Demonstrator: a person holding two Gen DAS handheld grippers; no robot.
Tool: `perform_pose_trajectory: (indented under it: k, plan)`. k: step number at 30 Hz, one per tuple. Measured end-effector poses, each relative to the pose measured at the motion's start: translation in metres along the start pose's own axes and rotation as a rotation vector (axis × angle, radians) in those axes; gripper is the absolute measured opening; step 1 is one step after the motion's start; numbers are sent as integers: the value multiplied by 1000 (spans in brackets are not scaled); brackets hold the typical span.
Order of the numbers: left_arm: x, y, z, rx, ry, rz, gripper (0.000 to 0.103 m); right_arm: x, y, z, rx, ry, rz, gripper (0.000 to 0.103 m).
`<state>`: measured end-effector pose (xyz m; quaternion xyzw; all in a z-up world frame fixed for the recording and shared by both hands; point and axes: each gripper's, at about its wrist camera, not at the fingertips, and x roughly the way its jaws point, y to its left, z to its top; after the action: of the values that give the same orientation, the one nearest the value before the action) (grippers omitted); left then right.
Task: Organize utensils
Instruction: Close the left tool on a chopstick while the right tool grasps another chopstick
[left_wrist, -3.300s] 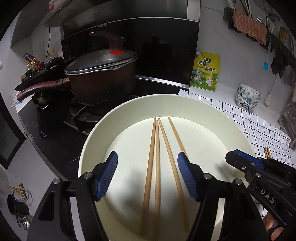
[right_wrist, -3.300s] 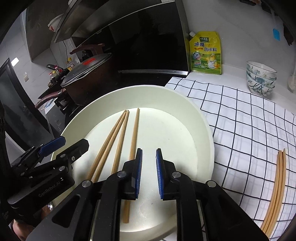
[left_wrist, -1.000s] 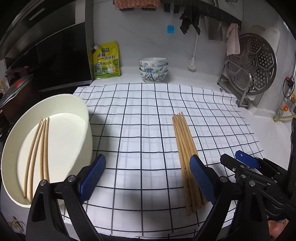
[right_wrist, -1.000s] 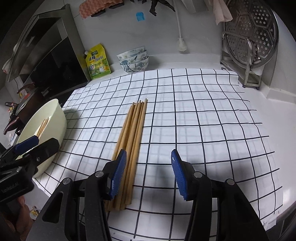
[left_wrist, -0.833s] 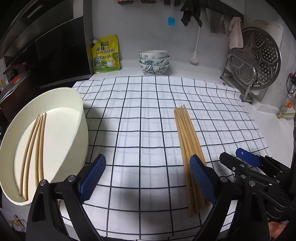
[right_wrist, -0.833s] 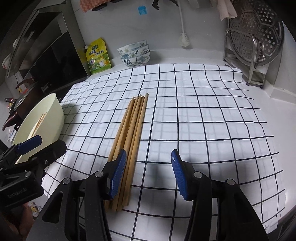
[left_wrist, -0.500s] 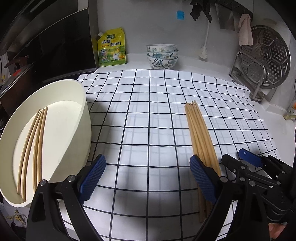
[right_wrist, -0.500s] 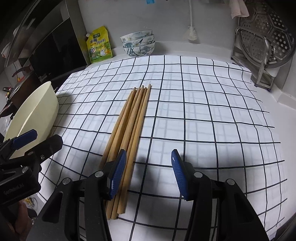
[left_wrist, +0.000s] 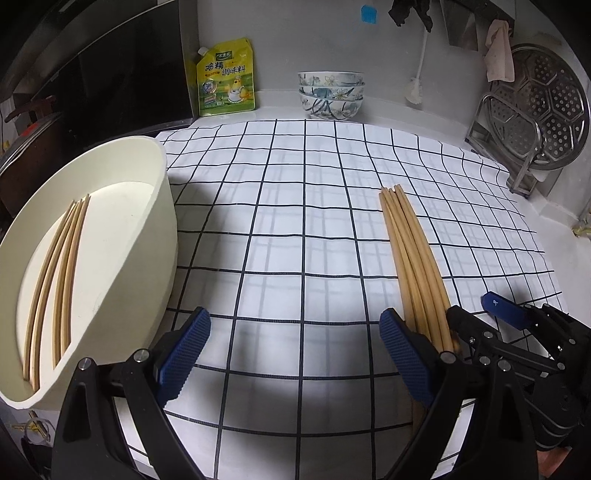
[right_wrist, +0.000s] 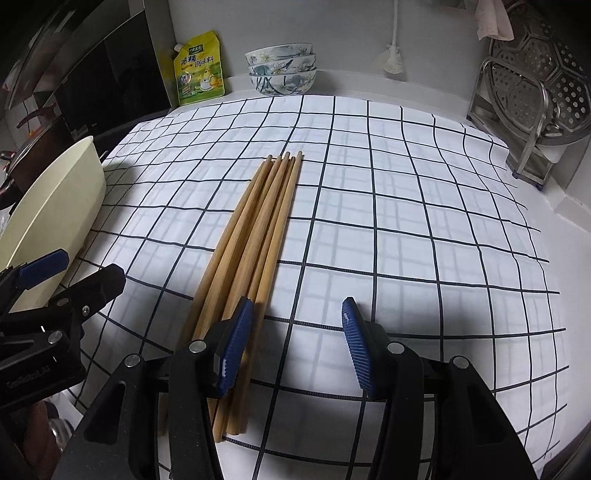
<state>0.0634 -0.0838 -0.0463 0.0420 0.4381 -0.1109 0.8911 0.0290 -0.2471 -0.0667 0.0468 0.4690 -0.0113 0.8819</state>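
Note:
Several wooden chopsticks lie side by side in a bundle on the checked cloth; the left wrist view shows the same bundle at the right. Three more chopsticks rest inside the cream basin at the left. My right gripper hangs open low over the cloth, its left pad over the bundle's right edge, nothing between the pads. My left gripper is wide open over bare cloth between basin and bundle, its right pad beside the bundle's near end. The right gripper's body shows at the lower right.
Stacked patterned bowls and a yellow seasoning pouch stand at the back wall. A steel steamer rack sits at the right. The black stove and a pot lie left of the basin. The cloth's front edge is close below.
Both grippers have sunk toward the cloth, so the bundle of chopsticks looks larger and nearer. Earlier they were over the basin. Neither gripper's opening has changed in the last second.

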Motion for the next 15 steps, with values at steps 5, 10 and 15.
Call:
perform_pose_trajectory:
  k: [5, 10, 15]
  plan:
    - [4, -1, -1, -3, 12, -5, 91, 1, -7, -3, 2, 6, -18, 49]
    - [11, -10, -3, 12, 31, -18, 91, -2, -20, -6, 35, 1, -28, 49]
    - [17, -21, -5, 36, 40, -25, 91, -6, -34, -11, 64, -5, -39, 49]
